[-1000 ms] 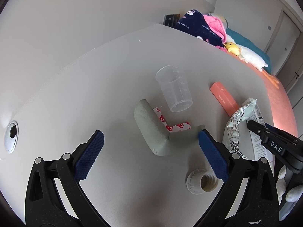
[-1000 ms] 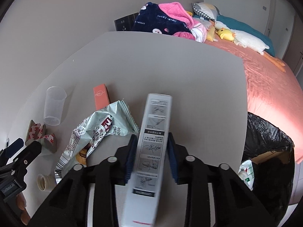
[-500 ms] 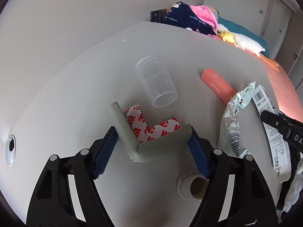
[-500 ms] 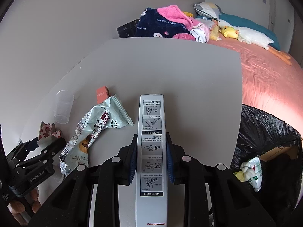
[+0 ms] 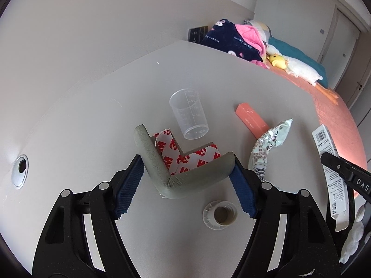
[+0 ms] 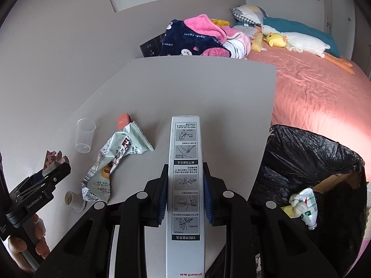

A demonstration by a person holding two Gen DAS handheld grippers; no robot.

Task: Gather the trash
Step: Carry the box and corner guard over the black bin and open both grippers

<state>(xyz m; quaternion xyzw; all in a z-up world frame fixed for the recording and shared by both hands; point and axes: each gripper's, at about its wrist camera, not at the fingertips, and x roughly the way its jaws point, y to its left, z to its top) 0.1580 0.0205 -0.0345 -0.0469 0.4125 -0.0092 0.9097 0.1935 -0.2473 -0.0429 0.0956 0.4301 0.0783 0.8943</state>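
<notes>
My left gripper (image 5: 185,183) is shut on a grey L-shaped corner guard (image 5: 199,173) with red-and-white tape backing; its blue pads press on the guard's two arms, just above the grey table (image 5: 92,115). My right gripper (image 6: 185,192) is shut on a long white box (image 6: 185,162) printed with instruction drawings, held lengthwise over the table's right part. On the table lie a clear measuring cup (image 5: 189,113), an orange box (image 5: 251,120), a crumpled snack wrapper (image 5: 269,143) and a white threaded cap (image 5: 219,215). A bin with a black bag (image 6: 301,153) stands beside the table's right edge.
The bin holds a white bottle (image 6: 306,206) and cardboard. A bed with a pink sheet (image 6: 313,88), plush toys and folded blankets lies beyond the table. A round cable hole (image 5: 20,171) sits at the table's left. A hand (image 6: 16,245) holds the left gripper.
The left gripper's jaws closed onto the corner guard and raised it slightly. The right gripper carried the long box toward the right, bringing the bin further into view.
</notes>
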